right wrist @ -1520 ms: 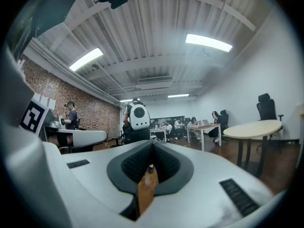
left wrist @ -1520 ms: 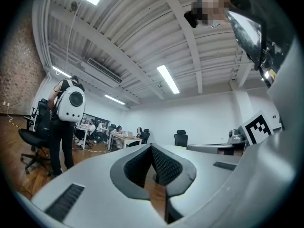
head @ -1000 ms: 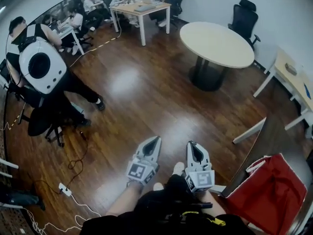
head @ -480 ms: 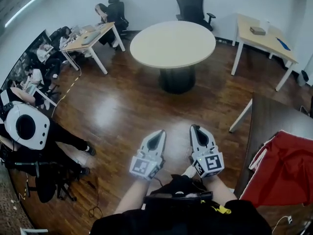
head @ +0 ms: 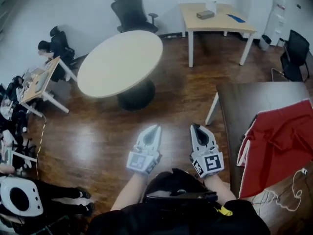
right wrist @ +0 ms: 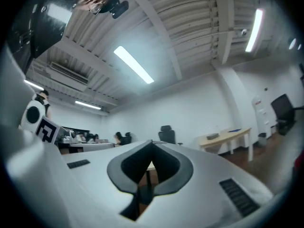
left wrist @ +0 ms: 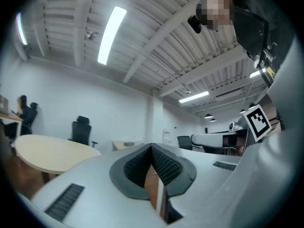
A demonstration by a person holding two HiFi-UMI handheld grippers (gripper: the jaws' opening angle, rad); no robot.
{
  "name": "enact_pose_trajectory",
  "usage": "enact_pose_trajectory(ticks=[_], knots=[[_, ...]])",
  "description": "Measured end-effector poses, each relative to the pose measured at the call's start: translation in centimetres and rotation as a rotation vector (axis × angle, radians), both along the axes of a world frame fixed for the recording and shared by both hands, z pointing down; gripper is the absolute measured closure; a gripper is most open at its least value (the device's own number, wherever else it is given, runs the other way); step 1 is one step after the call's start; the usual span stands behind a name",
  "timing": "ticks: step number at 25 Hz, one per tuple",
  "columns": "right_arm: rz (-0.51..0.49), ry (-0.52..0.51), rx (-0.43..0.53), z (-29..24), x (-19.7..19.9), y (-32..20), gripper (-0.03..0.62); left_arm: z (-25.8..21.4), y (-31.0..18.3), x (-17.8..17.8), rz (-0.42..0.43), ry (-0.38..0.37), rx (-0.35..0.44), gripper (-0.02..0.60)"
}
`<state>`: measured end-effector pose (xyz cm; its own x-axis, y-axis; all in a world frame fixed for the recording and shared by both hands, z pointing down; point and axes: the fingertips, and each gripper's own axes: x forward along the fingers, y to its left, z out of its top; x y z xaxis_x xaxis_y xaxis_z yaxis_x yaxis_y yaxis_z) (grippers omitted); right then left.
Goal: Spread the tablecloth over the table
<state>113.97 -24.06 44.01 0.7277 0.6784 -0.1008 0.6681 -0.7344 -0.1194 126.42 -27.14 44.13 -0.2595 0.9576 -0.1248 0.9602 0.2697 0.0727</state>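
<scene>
Caught red fabric tablecloth (head: 281, 136) on dark rectangular table (head: 244, 99) in head view only; up close, left gripper (left wrist: 152, 148), right gripper (right wrist: 151, 144) jaws pressed together, empty.

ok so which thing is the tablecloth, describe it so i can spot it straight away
In the head view, find the dark brown rectangular table at the right, nearer than the pale desk by the wall. The tablecloth lies bunched up on that table's near part. It is the only bright red thing in view; the round table and the desk are pale.
</scene>
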Motion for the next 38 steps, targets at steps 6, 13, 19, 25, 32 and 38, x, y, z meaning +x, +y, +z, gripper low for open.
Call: enact_pose_trajectory(ticks=[6, 13, 19, 25, 32, 38], knots=[[0.503, -0.042, 0.046, 2.2, -14.9, 6.5, 0.589, 2.8, 12.5, -14.9, 0.502, -0.029, 0.049, 0.584], [1.013, -0.096, 0.049, 1.0, -26.4, 5.6, 0.589, 2.7, 17.6, -30.1, 1.041, 0.006, 0.034, 0.584], [1.407, -0.095, 0.141, 2.8, -31.6, -0.8, 0.589, 5.1, 16.1, -36.5, 1.346, 0.066, 0.064, 0.584], [1.574, -0.09, 0.244, 6.2, -33.2, -5.3, 0.589, 8.4, 12.9, -41.1, 1.512, 0.179, 0.101, 0.584], [1.499, -0.126, 0.331, 10.6, -38.4, -3.7, 0.588, 15.3, 14.4, -46.2, 1.447, 0.367, 0.208, 0.583], [1.418, -0.149, 0.467, 16.3, -42.6, -1.7, 0.588, 20.6, 15.7, -50.2, 1.398, 0.613, 0.203, 0.512]])
